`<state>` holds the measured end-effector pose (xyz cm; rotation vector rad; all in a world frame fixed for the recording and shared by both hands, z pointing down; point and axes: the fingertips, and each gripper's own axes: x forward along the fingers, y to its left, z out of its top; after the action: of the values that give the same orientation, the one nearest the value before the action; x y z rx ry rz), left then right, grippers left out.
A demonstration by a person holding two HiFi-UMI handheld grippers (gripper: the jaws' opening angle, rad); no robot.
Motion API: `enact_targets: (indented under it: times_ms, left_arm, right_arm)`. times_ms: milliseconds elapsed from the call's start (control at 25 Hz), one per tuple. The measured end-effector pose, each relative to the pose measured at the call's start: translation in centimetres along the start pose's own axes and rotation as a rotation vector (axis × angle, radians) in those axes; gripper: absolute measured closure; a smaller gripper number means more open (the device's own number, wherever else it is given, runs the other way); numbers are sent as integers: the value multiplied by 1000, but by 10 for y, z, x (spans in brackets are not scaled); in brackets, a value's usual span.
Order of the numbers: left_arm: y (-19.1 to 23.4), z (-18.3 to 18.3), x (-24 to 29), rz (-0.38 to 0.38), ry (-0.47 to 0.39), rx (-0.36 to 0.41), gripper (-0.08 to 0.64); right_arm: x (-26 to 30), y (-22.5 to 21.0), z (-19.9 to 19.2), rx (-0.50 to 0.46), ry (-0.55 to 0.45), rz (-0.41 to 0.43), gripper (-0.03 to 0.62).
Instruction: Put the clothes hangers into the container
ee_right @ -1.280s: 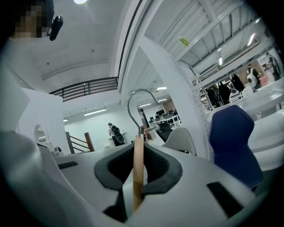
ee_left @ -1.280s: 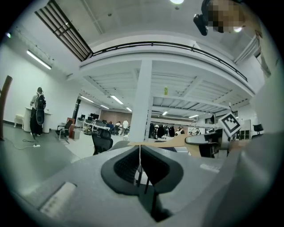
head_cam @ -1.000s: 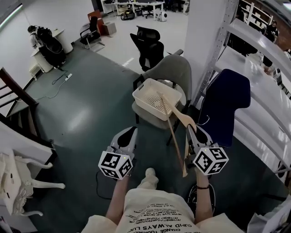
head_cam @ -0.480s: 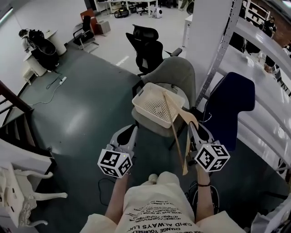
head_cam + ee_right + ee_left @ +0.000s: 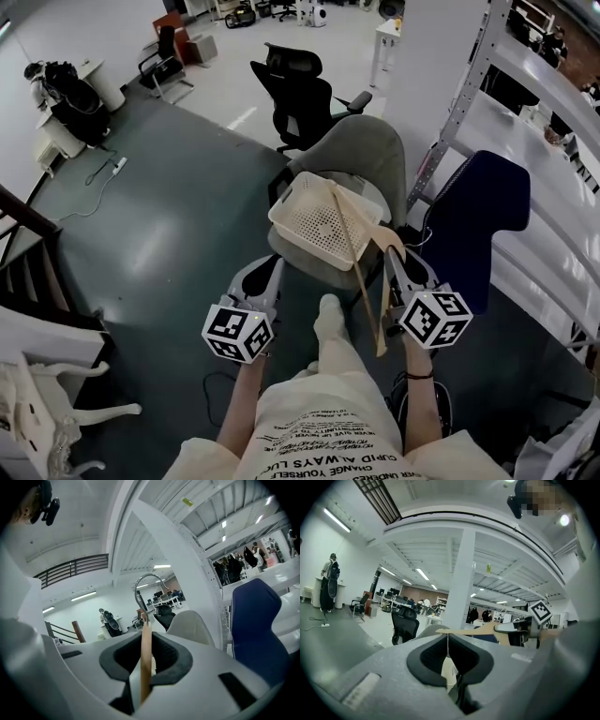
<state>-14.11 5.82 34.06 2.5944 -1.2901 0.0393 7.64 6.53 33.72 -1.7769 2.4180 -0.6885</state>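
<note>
Head view: your right gripper carries the wooden hanger, whose far end reaches over the white basket on the grey chair at your 12 o'clock. Your left gripper hangs at the basket's 7 o'clock.

Left gripper view: its jaws are pressed together, with nothing between them.

Right gripper view: the jaws stand narrow, clamped on the hanger's bar, and the metal hook rises at 12 o'clock.
</note>
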Motion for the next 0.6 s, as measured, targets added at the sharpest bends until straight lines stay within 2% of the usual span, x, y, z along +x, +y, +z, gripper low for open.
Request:
enact_targets:
  times_ms: [280, 600]
  left_arm:
    - [32, 14, 53, 3, 16, -2, 535]
    - [65, 11, 113, 1, 83, -19, 535]
  right_arm:
    - [62, -21, 17, 14, 29, 28, 537]
    - [138, -43, 20, 31, 130, 53, 537]
